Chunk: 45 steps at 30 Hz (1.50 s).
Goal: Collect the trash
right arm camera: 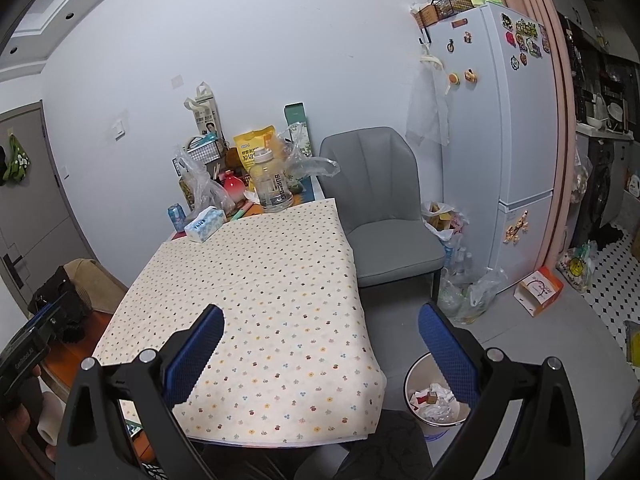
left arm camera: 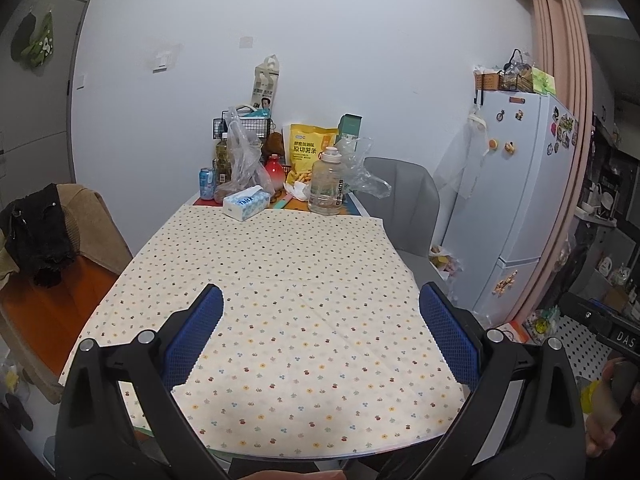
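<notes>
Trash [right arm camera: 436, 398]: crumpled scraps already in the bin [right arm camera: 412, 380] on the floor, below the right hand-held gripper [right arm camera: 320, 344]. Both spread wide, empty; left hand-held gripper [left arm camera: 320, 340] likewise released. Near worktop [left arm camera: 280, 272] ahead bare; seemingly nearly done, clutter far beyond perhaps remaining.

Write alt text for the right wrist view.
The open right gripper hovers over a table's bare floral tablecloth, with a waste bin holding crumpled trash on the floor below right. Clutter crowds the table's far end beside a grey chair and white fridge.
</notes>
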Motion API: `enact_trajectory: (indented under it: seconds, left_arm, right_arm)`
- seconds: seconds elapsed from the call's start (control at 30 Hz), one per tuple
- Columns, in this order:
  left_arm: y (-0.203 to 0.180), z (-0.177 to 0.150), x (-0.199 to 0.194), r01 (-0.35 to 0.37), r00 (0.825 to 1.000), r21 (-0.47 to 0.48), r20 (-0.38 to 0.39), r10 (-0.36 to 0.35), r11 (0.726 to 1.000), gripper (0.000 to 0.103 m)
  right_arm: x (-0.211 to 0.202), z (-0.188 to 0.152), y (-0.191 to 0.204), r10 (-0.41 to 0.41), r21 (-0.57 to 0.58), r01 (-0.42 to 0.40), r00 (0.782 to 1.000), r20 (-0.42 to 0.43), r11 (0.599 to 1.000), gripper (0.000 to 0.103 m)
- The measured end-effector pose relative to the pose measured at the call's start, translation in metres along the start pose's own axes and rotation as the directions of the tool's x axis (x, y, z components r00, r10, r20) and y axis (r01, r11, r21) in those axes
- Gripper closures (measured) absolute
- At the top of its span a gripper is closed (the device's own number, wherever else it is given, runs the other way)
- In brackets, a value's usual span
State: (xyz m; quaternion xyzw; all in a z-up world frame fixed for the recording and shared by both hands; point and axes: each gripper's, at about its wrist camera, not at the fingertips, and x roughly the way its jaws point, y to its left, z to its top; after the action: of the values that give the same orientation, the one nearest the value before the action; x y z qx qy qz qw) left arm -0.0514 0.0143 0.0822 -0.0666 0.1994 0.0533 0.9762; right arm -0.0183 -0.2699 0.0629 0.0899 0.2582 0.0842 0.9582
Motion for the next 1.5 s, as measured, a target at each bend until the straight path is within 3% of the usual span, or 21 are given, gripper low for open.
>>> enact_trajectory:
  seconds: [1.5]
  left_arm:
    - [-0.015, -0.002, -0.002, 0.006, 1.0, 0.028, 0.011, -0.006, 1.0, 0.006]
  right_arm:
    - [0.004, -0.007, -0.008, 0.022, 0.017, -0.022, 1.0, -0.012, 1.0, 0.008]
